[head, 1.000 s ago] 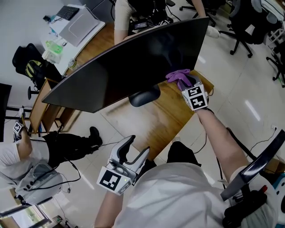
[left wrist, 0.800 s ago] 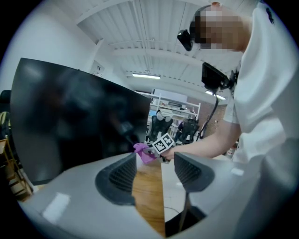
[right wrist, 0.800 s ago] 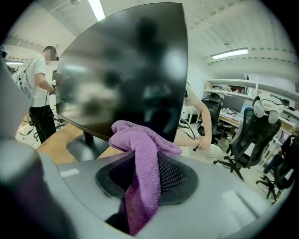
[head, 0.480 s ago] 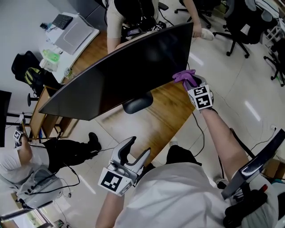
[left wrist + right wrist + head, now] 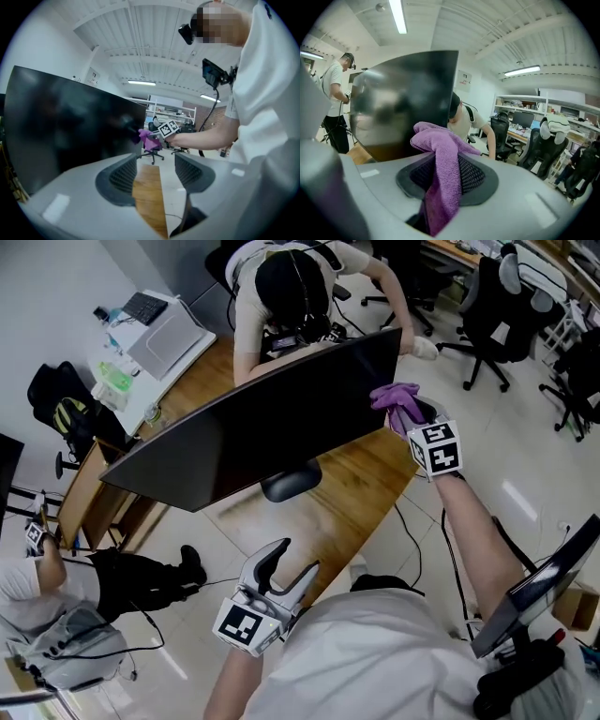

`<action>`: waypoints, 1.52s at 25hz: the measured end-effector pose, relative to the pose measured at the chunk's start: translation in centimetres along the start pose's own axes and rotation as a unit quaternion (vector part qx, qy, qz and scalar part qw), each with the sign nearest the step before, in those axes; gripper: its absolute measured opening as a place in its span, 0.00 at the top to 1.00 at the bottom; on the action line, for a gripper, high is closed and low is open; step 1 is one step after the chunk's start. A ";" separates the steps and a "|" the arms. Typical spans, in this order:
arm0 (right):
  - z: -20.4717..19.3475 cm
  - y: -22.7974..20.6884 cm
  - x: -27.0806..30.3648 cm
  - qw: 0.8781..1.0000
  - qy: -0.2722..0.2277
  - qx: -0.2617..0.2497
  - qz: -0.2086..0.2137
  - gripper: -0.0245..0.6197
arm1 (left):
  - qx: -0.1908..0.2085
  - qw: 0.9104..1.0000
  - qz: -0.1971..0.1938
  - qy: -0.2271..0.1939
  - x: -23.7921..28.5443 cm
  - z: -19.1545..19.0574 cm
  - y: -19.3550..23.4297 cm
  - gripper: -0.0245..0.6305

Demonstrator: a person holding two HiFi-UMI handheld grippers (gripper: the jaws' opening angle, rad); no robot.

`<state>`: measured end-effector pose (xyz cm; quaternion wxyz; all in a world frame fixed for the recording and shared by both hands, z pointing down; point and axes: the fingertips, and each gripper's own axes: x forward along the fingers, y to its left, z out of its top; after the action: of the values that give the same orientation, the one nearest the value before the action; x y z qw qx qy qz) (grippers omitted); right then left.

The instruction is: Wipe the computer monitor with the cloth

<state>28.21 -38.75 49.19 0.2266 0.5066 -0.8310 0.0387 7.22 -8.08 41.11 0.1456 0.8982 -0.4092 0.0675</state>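
A wide black monitor (image 5: 253,423) stands on a wooden desk (image 5: 352,488), its dark screen facing me. My right gripper (image 5: 405,412) is shut on a purple cloth (image 5: 395,399) and holds it at the screen's right edge. From the right gripper view the cloth (image 5: 443,159) bunches between the jaws, close beside the monitor (image 5: 403,101). My left gripper (image 5: 285,570) hangs low near my body, open and empty. The left gripper view looks past its jaws at the monitor (image 5: 70,122), the cloth (image 5: 149,139) and my right gripper (image 5: 151,137).
A person (image 5: 291,292) bends over behind the monitor. Another person (image 5: 56,573) sits at the lower left. Office chairs (image 5: 497,306) stand at the back right. A side table with a laptop (image 5: 159,329) is at the back left. A second monitor's edge (image 5: 539,582) rises at the right.
My right gripper has carried the cloth up and to the right along the monitor's lower edge toward its right end. The left gripper has stayed low and open.
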 end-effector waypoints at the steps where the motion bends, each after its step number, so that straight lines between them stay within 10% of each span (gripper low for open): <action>1: 1.5 -0.3 -0.5 1.000 -0.009 -0.002 -0.004 0.77 | 0.000 1.000 -0.001 -0.002 -0.4 0.0 0.1 0.55; 18: 18.3 -2.4 -7.0 0.990 -0.125 -0.026 -0.059 0.77 | 0.003 1.000 0.005 -0.021 -6.4 0.3 3.0 0.55; 38: 9.4 9.0 -17.6 0.992 -0.084 0.040 -0.085 0.77 | -0.016 0.999 -0.032 -0.015 -12.9 -0.1 6.2 0.55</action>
<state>24.09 -22.62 34.93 0.1374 0.5855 -0.7989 0.0099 -5.94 -2.69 39.35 0.1556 0.9094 -0.3833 0.0428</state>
